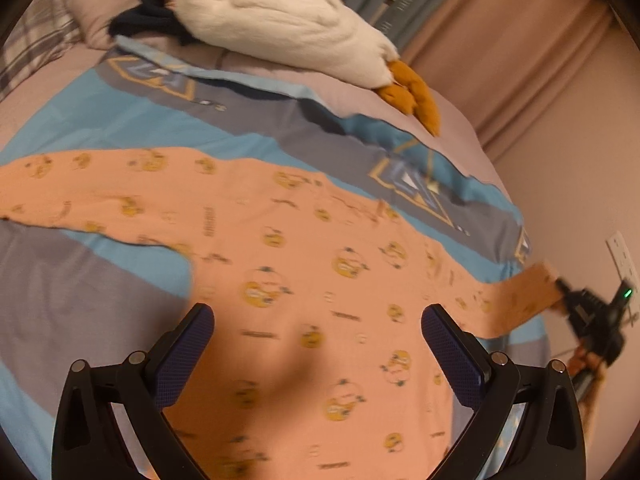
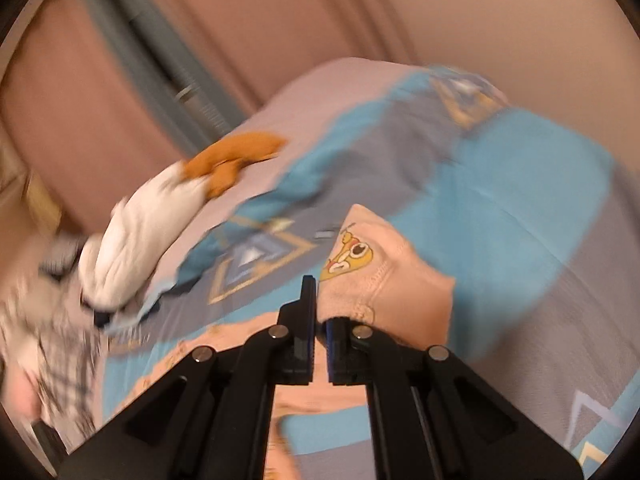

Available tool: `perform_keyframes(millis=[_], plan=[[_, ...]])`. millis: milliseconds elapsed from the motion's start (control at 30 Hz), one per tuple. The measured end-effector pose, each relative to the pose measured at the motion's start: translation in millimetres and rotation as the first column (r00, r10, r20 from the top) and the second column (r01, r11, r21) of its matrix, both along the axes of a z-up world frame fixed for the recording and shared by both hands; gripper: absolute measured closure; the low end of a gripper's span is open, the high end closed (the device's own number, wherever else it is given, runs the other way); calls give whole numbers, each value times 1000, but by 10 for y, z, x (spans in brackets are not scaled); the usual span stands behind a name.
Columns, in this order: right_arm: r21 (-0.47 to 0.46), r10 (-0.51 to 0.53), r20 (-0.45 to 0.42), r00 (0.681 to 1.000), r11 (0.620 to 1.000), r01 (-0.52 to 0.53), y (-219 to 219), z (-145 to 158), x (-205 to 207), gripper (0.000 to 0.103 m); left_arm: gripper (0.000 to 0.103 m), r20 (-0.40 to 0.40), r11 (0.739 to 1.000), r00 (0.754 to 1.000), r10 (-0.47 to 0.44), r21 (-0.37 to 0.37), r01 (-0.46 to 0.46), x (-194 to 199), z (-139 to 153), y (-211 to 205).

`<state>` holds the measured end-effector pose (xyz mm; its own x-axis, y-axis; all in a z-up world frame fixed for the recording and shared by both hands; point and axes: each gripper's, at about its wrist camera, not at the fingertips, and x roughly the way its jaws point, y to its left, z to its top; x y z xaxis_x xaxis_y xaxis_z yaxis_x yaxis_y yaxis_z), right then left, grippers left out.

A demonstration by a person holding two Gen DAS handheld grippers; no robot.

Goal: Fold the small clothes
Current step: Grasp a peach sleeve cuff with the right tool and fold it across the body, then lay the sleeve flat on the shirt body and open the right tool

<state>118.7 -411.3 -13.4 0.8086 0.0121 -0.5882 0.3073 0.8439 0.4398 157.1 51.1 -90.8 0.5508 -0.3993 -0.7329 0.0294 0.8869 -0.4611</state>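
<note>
A small peach long-sleeved shirt [image 1: 304,280] with yellow cartoon prints lies spread flat on the bed. My left gripper [image 1: 316,320] is open and empty, hovering over the shirt's body. My right gripper [image 2: 319,300] is shut on the cuff of the shirt's right sleeve [image 2: 380,272] and holds it lifted off the bed. The right gripper also shows in the left wrist view [image 1: 560,288], pinching the sleeve end [image 1: 532,288] at the far right. The other sleeve [image 1: 80,188] stretches out to the left.
The bed has a blue and grey patterned cover [image 1: 120,128]. A white plush duck with orange feet [image 1: 288,28] lies at the back by a pillow [image 1: 100,4]. Pink curtains [image 1: 500,40] hang behind. The bed's right edge drops off near a wall socket [image 1: 622,256].
</note>
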Motion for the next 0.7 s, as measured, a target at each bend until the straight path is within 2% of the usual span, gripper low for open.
perform_keyframes(millis=[100,167,233,333,400,500,567,600,633,667,700], plan=[[-123,91,-19,996,988,-93,665,186,281,98,0,0,1000,1000,31,-4,-31,-51,7,237],[-240,154,-52,987,957,-162,1237,205,463,98,0,-5,998,998,57,-9,-57,-92,-20,429],[-318,206,-97,974,921,-226,1707,99,624,98,0,-17,996,996,88,-15,-89,-127,-61,633],[-411,270,-190,944,851,-326,2453,-238,914,98,0,-32,991,990,134,-17,-135,-156,-118,898],[-502,290,-256,922,775,-383,2878,-532,1102,99,0,-43,986,986,164,-14,-164,-172,-163,1071],[-629,290,-375,880,618,-472,3516,-1057,1245,99,0,-61,980,978,200,-5,-201,-179,-234,1281],[-684,271,-457,847,502,-530,3822,-1446,1278,92,0,-71,976,974,217,-3,-217,-190,-278,1373],[-704,260,-483,836,451,-548,3929,-1567,1269,76,0,-78,974,971,227,-2,-228,-192,-301,1422],[-723,255,-503,826,398,-564,4035,-1685,1234,53,0,-81,972,968,236,-4,-237,-195,-318,1466],[-745,261,-506,822,349,-569,4131,-1751,1167,47,0,-82,969,966,245,-6,-246,-196,-330,1499],[-786,258,-480,838,297,-542,4188,-1759,1070,39,0,-83,967,964,254,-10,-256,-198,-342,1538]])
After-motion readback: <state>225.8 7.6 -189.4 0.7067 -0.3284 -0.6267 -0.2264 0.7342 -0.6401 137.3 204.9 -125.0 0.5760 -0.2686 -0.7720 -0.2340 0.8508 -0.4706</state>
